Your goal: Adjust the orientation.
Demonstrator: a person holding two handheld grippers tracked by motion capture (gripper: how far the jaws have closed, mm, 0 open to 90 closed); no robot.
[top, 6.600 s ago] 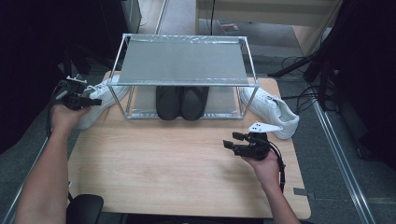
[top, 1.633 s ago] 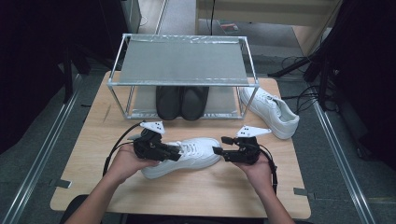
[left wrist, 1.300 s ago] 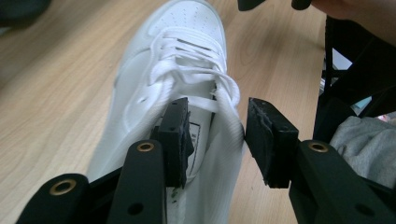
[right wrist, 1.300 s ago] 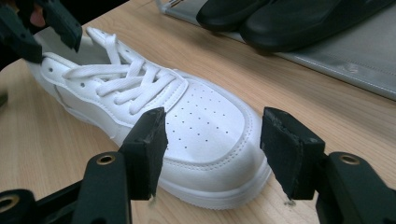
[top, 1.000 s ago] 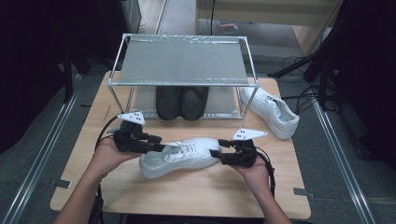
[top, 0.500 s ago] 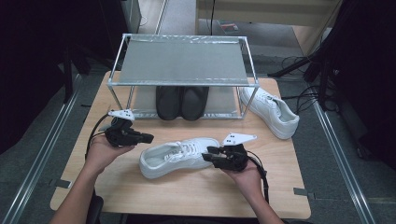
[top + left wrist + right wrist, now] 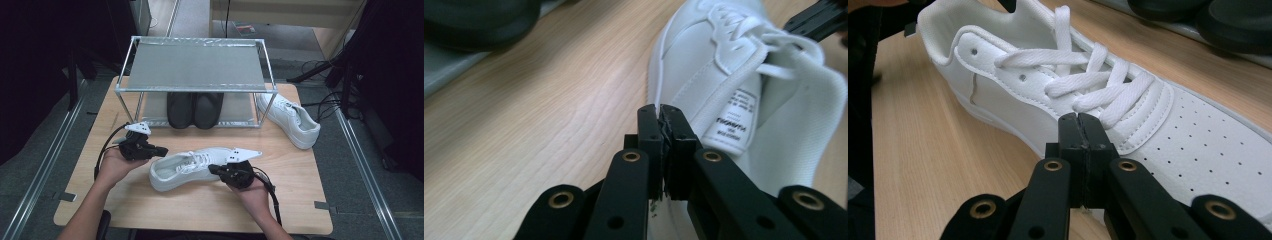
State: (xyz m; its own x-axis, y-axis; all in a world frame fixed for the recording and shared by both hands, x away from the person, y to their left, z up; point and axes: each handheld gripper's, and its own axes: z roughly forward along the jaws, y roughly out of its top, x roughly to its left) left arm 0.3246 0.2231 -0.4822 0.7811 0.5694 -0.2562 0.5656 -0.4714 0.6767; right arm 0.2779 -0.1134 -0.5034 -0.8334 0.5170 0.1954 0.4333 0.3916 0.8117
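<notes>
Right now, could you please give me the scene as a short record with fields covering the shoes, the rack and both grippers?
surface: wooden table
rack: metal shelf rack at the far side
under rack: pair of black shoes
centre: white sneaker lying between the hands
right of rack: second white sneaker
left gripper: jaws shut, empty, at the sneaker's heel
right gripper: jaws shut, empty, by the laces

White laced sneaker (image 7: 192,167), upright on table, toe pointing right
</notes>
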